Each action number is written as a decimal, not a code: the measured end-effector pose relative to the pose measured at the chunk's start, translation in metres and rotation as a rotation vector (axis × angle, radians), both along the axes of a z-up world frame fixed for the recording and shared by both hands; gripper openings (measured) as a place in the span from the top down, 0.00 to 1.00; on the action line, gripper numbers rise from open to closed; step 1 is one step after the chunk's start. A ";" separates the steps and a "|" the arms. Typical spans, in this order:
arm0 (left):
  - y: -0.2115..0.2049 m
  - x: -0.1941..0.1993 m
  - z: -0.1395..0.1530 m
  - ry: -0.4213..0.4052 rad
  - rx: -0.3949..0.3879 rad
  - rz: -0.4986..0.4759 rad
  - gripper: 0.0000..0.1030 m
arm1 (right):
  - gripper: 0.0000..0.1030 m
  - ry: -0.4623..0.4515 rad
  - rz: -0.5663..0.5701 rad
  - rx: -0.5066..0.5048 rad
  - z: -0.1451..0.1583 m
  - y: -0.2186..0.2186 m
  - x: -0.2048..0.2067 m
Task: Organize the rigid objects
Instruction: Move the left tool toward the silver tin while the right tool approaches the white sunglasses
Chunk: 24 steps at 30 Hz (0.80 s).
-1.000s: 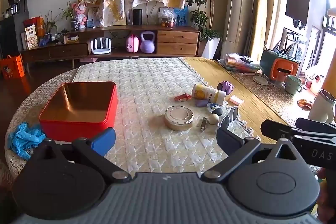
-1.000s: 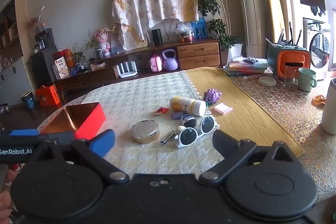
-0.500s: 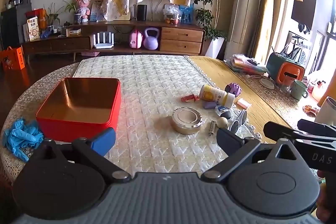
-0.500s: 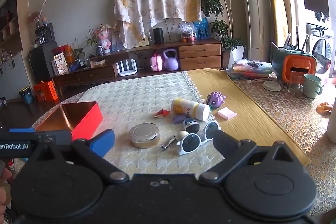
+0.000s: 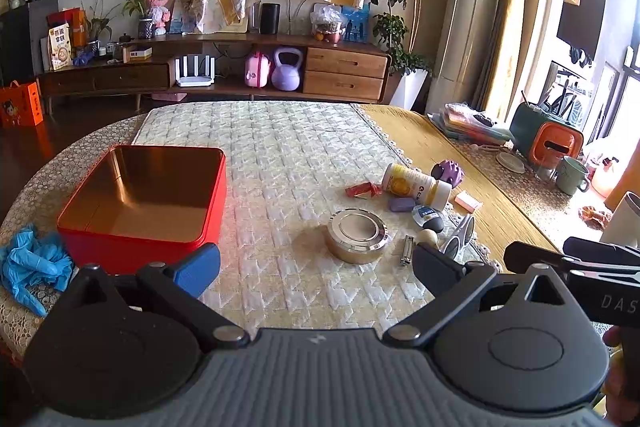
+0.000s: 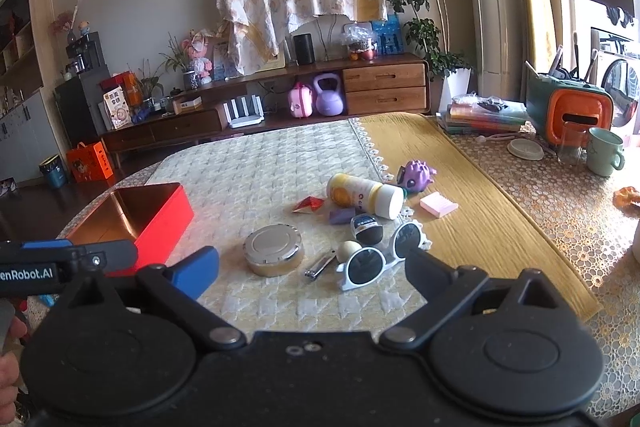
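Observation:
An empty red tin box (image 5: 148, 199) (image 6: 140, 217) sits on the left of the quilted cloth. To its right lie a round metal tin (image 5: 357, 235) (image 6: 274, 249), a yellow bottle (image 5: 416, 184) (image 6: 364, 195) on its side, white sunglasses (image 6: 380, 255), a nail clipper (image 6: 320, 268), a purple toy (image 6: 416, 175), a pink pad (image 6: 439, 204) and other small items. My left gripper (image 5: 316, 265) is open and empty, hovering near the table's front edge. My right gripper (image 6: 312, 269) is open and empty too, just short of the sunglasses.
Blue gloves (image 5: 30, 267) lie left of the red box. A green mug (image 6: 604, 151), a glass and an orange-green case (image 6: 572, 111) stand far right on the lace cloth. A wooden sideboard (image 5: 248, 71) lines the back wall.
Both grippers have moved slightly forward over the table, so the objects look a little nearer. Nothing on the table has moved.

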State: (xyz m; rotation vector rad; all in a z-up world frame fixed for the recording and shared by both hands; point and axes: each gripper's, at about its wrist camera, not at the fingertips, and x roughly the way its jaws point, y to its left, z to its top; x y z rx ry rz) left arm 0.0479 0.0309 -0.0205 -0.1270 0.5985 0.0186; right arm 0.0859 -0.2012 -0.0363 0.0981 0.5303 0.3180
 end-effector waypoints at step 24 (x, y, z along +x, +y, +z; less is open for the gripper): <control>0.006 0.052 -0.011 0.053 -0.007 0.000 0.00 | 0.08 0.026 -0.028 -0.012 -0.013 -0.019 0.036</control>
